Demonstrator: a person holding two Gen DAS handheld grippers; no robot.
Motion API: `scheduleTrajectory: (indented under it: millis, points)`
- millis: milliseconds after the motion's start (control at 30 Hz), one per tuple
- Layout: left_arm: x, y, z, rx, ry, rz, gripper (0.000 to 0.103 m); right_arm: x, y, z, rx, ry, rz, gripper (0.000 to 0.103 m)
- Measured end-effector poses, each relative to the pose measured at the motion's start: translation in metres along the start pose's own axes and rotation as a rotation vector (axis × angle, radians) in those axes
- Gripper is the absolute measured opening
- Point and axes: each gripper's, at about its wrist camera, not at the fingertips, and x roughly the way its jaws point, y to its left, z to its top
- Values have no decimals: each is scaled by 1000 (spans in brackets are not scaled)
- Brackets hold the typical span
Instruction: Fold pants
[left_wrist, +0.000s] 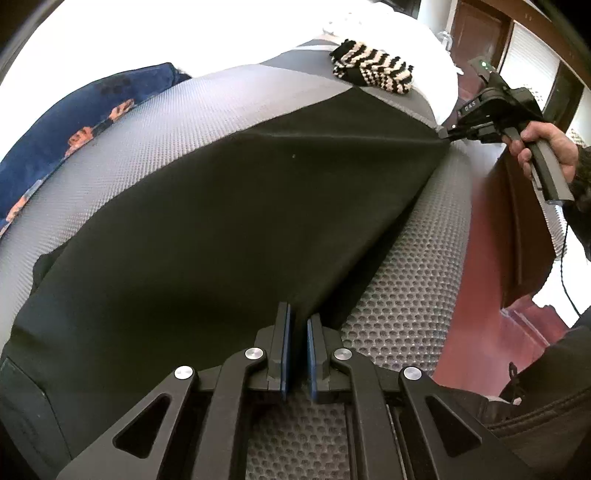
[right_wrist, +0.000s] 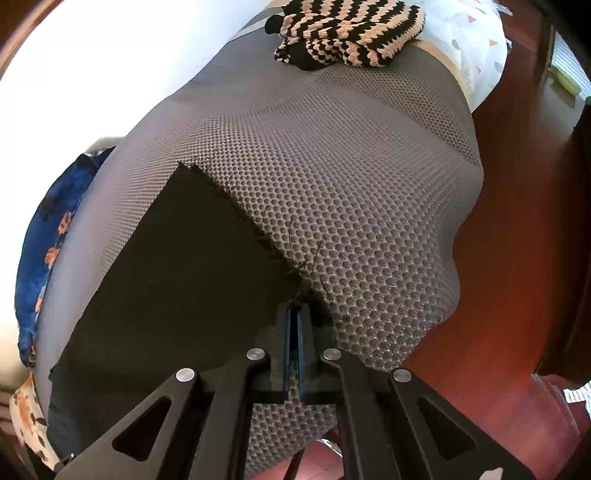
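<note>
the black pants (left_wrist: 221, 221), a smooth matte fabric, lay spread flat across a grey mesh mat (left_wrist: 399, 295) whose surface was dimpled with a honeycomb of small round holes. in the right wrist view the pants (right_wrist: 177, 266) ended in a straight, slightly frayed edge with loose threads, running diagonally over the mat (right_wrist: 351, 184).

the left gripper (left_wrist: 298, 325) sat at the near edge of the cloth, its blue-padded fingers (left_wrist: 285, 347) drawn close with a narrow gap between them; whether any fabric lay in that gap could not be told. the right gripper (right_wrist: 294, 325) had its pads almost together, pinching the frayed corner of the pants where the threads trailed off. seen from the left wrist, the right gripper (left_wrist: 448, 134) gripped the far corner of the cloth, pulling a taut crease across it, with the person's right hand (left_wrist: 543, 147) wrapped around its black handle.

a black and cream zigzag knit (right_wrist: 351, 33), thick and ribbed, lay bunched at the far end of the mat. a navy blue fabric (left_wrist: 74, 122) with orange prints lay beside the mat's left edge. reddish-brown wooden floor (right_wrist: 498, 277) showed to the right.
</note>
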Motion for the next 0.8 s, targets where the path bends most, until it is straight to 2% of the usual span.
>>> scheduleTrajectory:
  millis: [67, 133, 167, 200, 267, 367, 433, 533, 633, 767, 800]
  points:
    - [0, 3, 0, -36, -6, -10, 12, 2, 3, 1, -24, 9, -23, 5]
    - [-1, 8, 1, -80, -9, -38, 17, 1, 6, 2, -41, 17, -19, 21]
    - [-3, 11, 1, -104, -9, -50, 25, 0, 6, 2, -43, 20, -17, 25]
    - [-5, 14, 0, -129, -13, -59, 37, -3, 6, 3, -34, 19, -17, 29]
    - [-17, 21, -2, -168, -52, -67, 55, -11, 9, 3, -35, 3, -14, 30]
    - [-37, 33, -5, -210, -112, -89, 58, -30, 17, 4, -50, -36, -40, 30]
    - [-52, 48, -10, -265, -164, -38, 59, -39, 29, 6, -86, -67, -50, 30]
    - [-70, 79, -22, -372, -203, 76, 60, -48, 65, 6, -186, -94, -3, 30]
    - [-91, 117, -43, -489, -233, 196, 60, -43, 120, 1, -325, -81, 105, 30]
    - [-120, 158, -78, -613, -261, 350, 60, -22, 211, -22, -529, 12, 287, 30]
    - [-126, 167, -88, -642, -260, 384, 60, -13, 242, -31, -585, 64, 358, 30]
